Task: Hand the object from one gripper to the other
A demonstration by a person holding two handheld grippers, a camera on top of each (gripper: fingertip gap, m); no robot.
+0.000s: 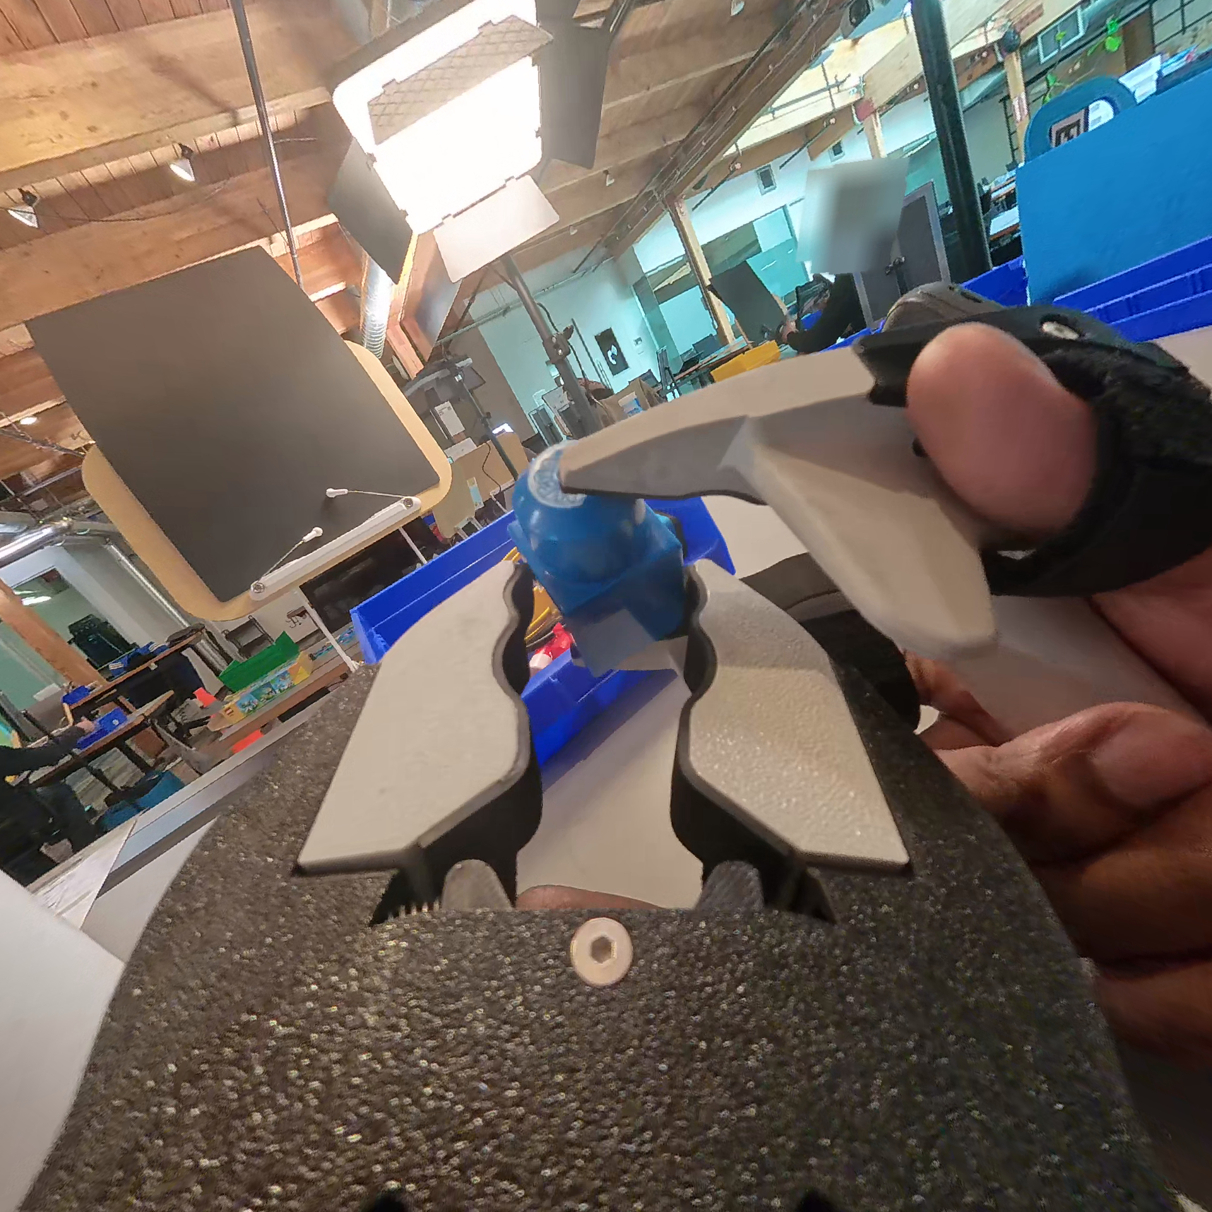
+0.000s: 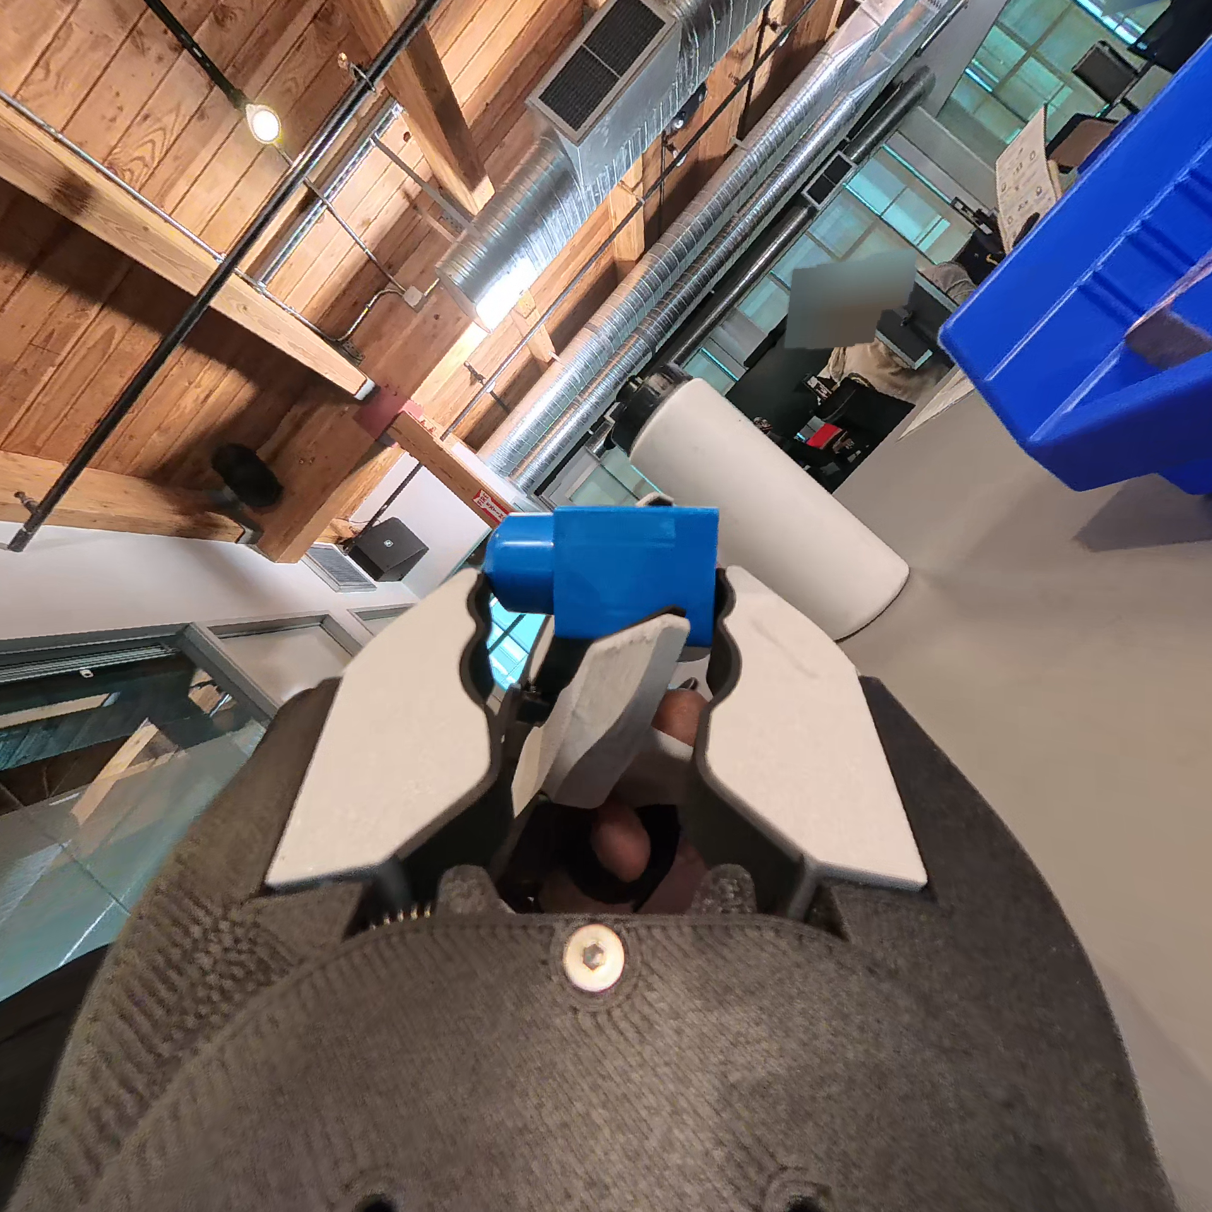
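Note:
A small blue plastic object (image 1: 590,551), a block with a round cap, is held in mid-air between both grippers. My left gripper (image 1: 603,584) is closed on the block's two sides. The right gripper's fingers (image 1: 688,452) come in from the right, one on the cap and one under the block. In the right wrist view my right gripper (image 2: 600,580) pinches the blue object (image 2: 629,570) end to end. A finger (image 2: 616,695) of the left gripper lies across the gap in front of it.
A blue bin (image 1: 452,590) stands behind the object on the grey table, and another blue bin (image 2: 1082,315) is at the upper right. A white cylinder (image 2: 761,498) stands on the table (image 2: 984,688). A person's hand (image 1: 1082,820) holds the right gripper. My two grippers' fingertips are within a few centimetres of each other.

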